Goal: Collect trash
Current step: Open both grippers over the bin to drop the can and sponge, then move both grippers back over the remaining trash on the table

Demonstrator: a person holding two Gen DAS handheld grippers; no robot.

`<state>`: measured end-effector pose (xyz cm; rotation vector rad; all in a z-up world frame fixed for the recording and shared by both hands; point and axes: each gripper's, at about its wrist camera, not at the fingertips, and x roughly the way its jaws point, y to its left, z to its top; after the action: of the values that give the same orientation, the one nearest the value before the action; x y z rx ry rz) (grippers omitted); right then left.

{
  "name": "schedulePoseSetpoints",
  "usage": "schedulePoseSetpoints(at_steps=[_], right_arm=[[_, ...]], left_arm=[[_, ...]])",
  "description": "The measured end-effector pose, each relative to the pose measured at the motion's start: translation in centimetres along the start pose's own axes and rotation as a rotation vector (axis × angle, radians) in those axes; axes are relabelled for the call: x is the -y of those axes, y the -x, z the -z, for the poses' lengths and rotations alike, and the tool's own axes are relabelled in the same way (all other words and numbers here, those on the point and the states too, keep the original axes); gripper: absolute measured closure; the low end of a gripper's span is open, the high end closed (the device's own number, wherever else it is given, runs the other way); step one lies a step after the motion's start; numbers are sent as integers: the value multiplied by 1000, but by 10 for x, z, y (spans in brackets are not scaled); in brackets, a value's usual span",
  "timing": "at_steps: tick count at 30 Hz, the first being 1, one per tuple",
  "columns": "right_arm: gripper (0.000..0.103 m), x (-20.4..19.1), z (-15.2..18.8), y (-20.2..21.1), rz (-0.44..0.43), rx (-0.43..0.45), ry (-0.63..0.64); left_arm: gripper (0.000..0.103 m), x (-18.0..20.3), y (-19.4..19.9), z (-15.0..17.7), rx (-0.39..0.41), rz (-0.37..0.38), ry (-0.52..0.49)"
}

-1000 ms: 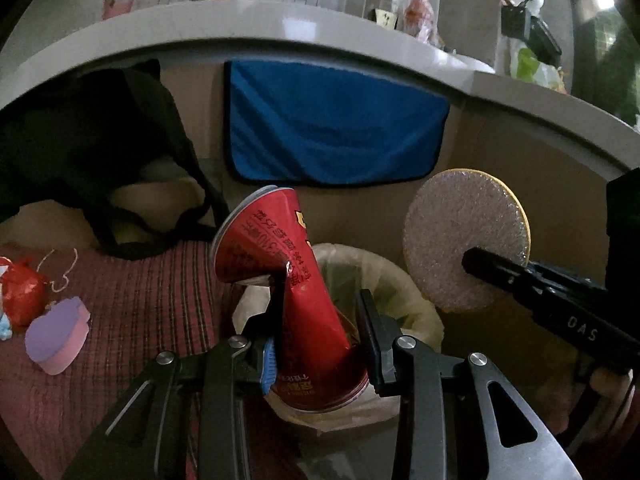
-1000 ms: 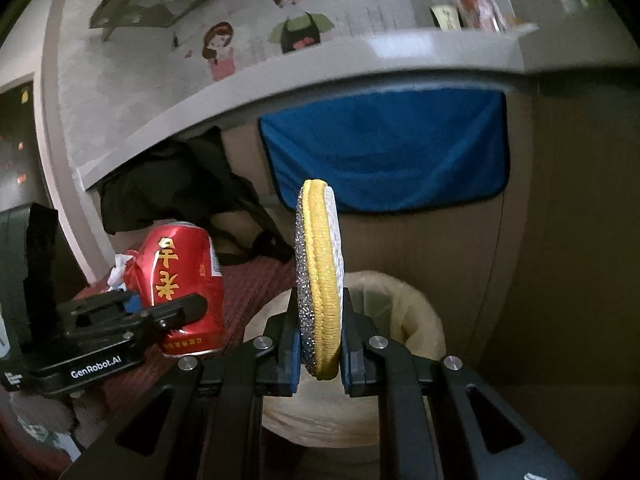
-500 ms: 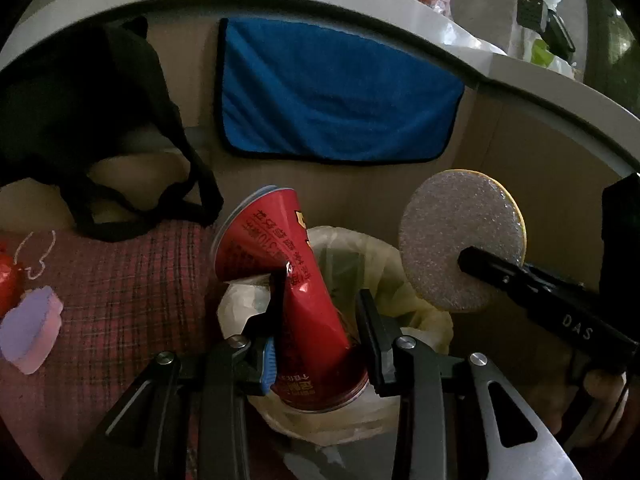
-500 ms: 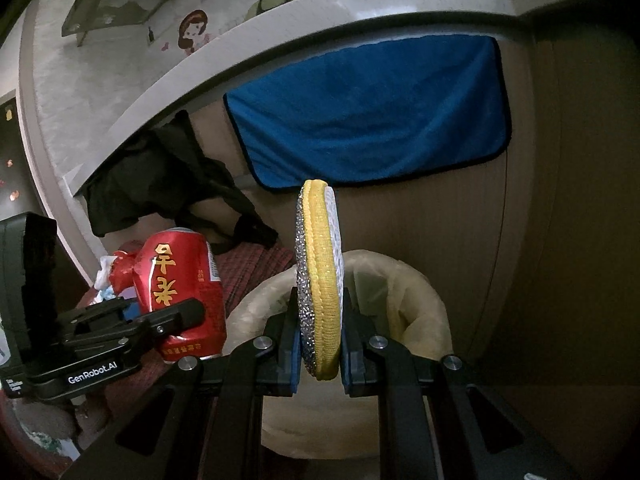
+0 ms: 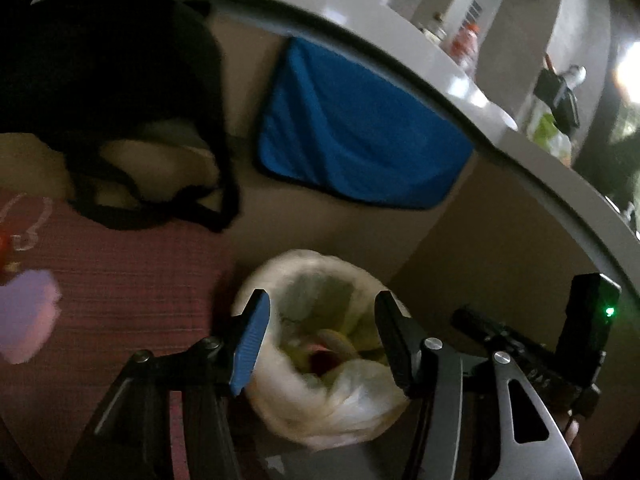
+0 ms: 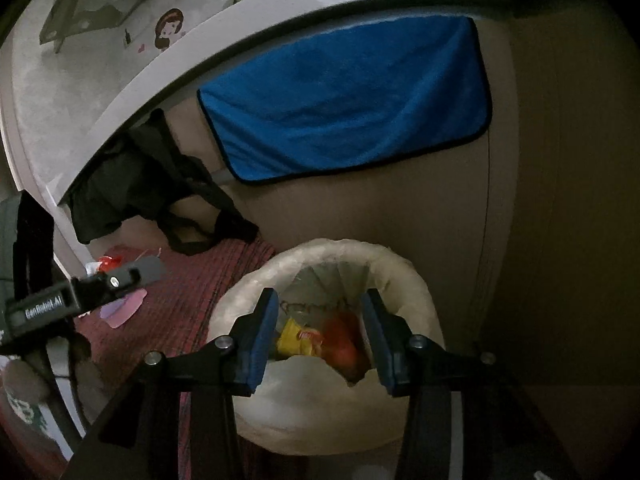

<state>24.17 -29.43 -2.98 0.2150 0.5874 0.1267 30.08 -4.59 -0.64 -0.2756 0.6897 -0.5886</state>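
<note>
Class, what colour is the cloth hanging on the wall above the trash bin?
Bright blue with a dark edge; the cloth shows best in the right wrist view.

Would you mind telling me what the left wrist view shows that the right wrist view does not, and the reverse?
Only the left wrist view shows the bottles on the counter. Only the right wrist view shows the cartoon wall stickers and a yellow wrapper inside the bin. Both share the lined trash bin, the blue towel, the black bag, and an open, empty hand-held gripper: left, right.
</note>
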Motion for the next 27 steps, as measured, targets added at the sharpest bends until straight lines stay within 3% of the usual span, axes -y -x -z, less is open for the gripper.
schedulePoseSetpoints(at_steps=[4,13,19,23,27], right_arm=[[61,-28,-12,14,-13,23,33],[61,-128,-27,27,-115,90,132],[61,-201,-25,10,-188,60,179],[61,-240,-16,-13,-236,6,222],[61,-277,-8,-43,-276,-55,253]], left_arm=[[48,-31,50,-7,24,-84,28],[48,-139,202,-20,190,-331,113],[48,-192,282,-22,235,-488,81],[48,-228,308,-20,253,-519,95],[48,-271,302,-13,238,-472,145]])
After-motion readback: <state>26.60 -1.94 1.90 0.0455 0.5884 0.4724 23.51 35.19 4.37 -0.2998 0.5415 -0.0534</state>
